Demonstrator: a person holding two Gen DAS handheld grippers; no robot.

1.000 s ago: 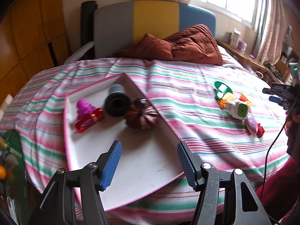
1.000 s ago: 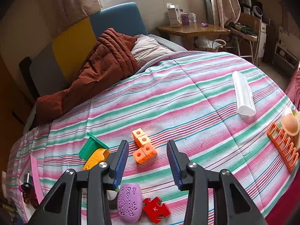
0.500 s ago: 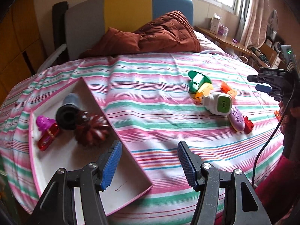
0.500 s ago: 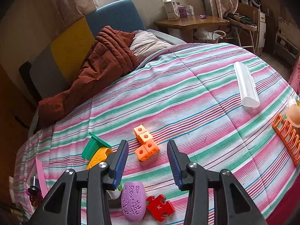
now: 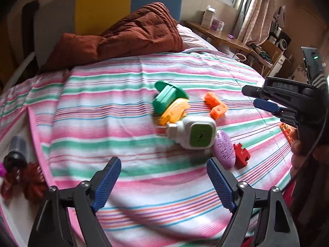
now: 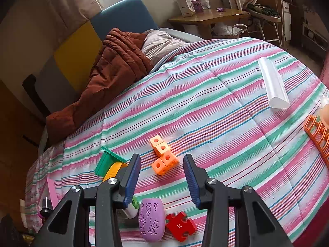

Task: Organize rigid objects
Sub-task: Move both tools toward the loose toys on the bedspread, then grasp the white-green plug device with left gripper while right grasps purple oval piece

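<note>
Toys lie in a cluster on the striped bed: a white-and-green plug device (image 5: 191, 131), a purple oval (image 5: 224, 152), a red puzzle piece (image 5: 240, 155), a green piece (image 5: 167, 97), a yellow piece (image 5: 173, 111) and orange cubes (image 5: 216, 105). My left gripper (image 5: 163, 164) hovers just short of the plug device, its jaws opening wide with nothing between them. My right gripper (image 6: 161, 158) stands open above the orange cubes (image 6: 163, 158) without touching them. The purple oval (image 6: 151, 222) and the red puzzle piece (image 6: 181, 225) lie under it.
A pink-rimmed white tray (image 5: 35, 123) at the left edge holds a black cylinder (image 5: 15, 154) and a dark red ridged piece (image 5: 33, 182). A white tube (image 6: 272, 84) and an orange rack (image 6: 317, 135) lie far right. A brown quilt (image 5: 131, 37) is heaped at the headboard.
The left gripper has swung right, from over the tray to the toy cluster, and its jaws stand wider. The right gripper has stayed over the orange cubes.
</note>
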